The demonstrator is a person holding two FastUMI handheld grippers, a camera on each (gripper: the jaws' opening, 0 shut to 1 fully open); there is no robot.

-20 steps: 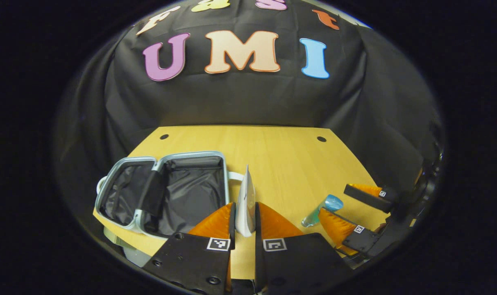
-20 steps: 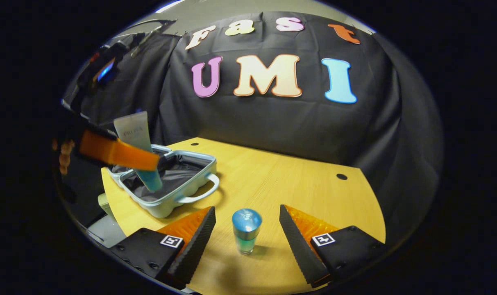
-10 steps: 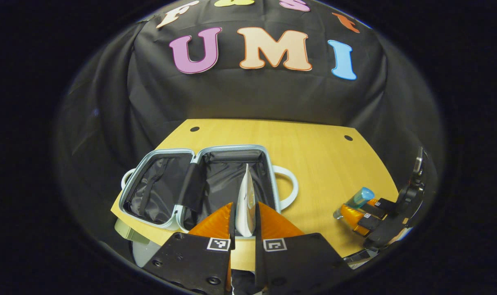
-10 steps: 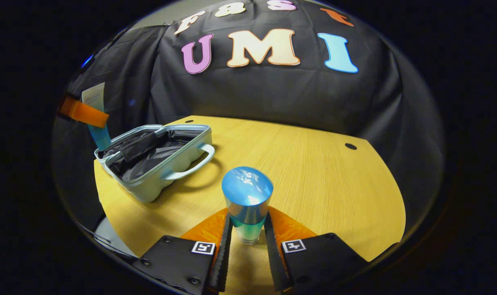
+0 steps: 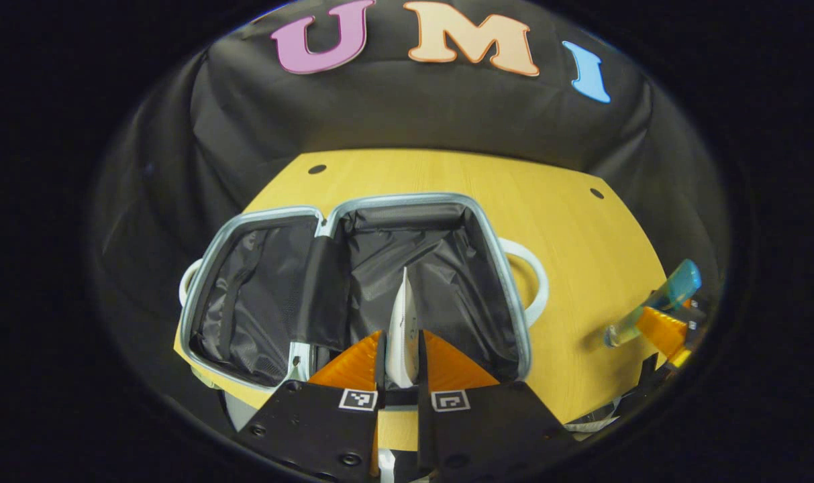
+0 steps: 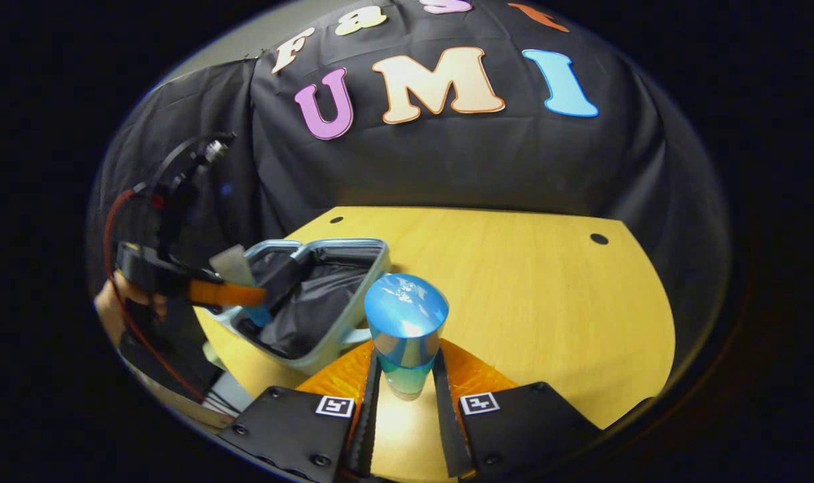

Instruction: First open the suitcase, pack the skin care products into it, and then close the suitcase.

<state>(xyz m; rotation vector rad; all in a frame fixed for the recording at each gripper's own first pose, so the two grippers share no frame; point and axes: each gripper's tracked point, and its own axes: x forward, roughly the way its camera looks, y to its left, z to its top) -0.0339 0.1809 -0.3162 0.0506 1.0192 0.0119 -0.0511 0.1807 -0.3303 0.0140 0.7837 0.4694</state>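
A pale blue suitcase [image 5: 353,204] lies wide open on the wooden table [image 5: 568,221], its black lining showing. My left gripper [image 5: 400,362] is shut on a white tube [image 5: 402,329], edge-on, held over the suitcase's right half. My right gripper [image 6: 405,396] is shut on a clear bottle with a round blue cap [image 6: 405,322], lifted off the table. In the right gripper view the suitcase [image 6: 339,329] is at lower left, with the left gripper [image 6: 229,293] and the tube [image 6: 235,268] over it. In the left gripper view the bottle [image 5: 655,302] hangs at far right in the right gripper [image 5: 662,329].
The suitcase has a white handle [image 5: 534,282] on its right side. Black cloth walls close in the table at the back and sides. A hand [image 6: 121,295] holds the left gripper, with a red cable looping below it. Bare tabletop [image 6: 527,282] spreads to the right of the suitcase.
My left gripper carried the tube from beside the suitcase to over its right half and lower. My right gripper closed on the blue-capped bottle and lifted it toward the suitcase.
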